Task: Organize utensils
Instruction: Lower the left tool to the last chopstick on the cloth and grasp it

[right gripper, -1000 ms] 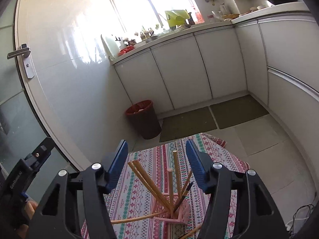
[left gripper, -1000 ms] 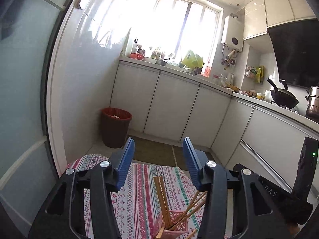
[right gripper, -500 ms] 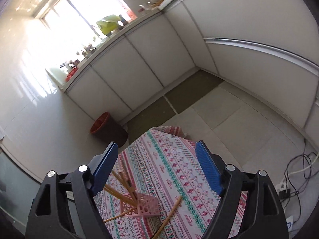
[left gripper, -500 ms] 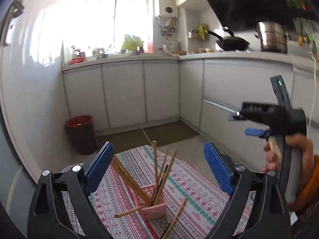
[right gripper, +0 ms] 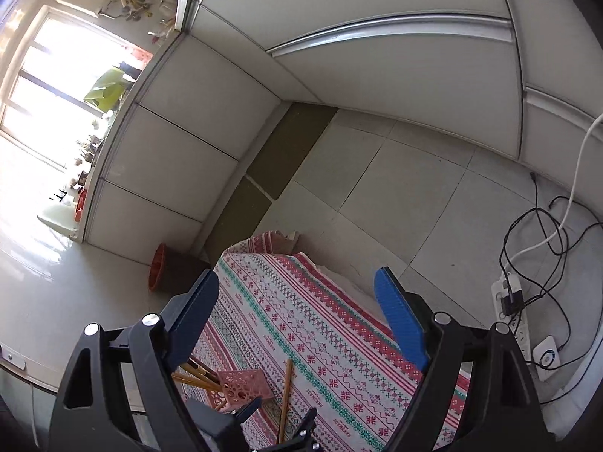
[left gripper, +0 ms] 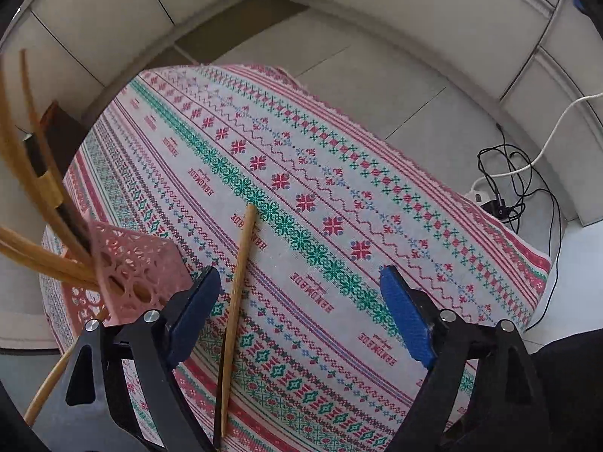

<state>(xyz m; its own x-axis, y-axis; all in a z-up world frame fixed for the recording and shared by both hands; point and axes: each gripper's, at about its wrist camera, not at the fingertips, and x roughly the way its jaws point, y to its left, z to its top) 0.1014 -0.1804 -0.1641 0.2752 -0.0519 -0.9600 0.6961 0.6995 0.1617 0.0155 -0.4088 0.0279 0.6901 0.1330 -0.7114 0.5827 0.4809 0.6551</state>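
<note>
One loose chopstick (left gripper: 237, 293) lies on the tablecloth (left gripper: 339, 196) woven with "HANDMADE", beside the pink holder (left gripper: 132, 275). Left gripper (left gripper: 297, 312) closing, right gripper (right gripper: 297, 320) opening; both wide, empty.

Right gripper (right gripper: 297, 318) above the patterned tablecloth (right gripper: 339, 339)

Its jaws are opening, with nothing between them. Below, a pink holder (right gripper: 241, 384) keeps several chopsticks (right gripper: 196, 374); one loose chopstick (right gripper: 285, 399) lies just beside it. The left gripper (right gripper: 279, 425) shows at the bottom edge.
</note>
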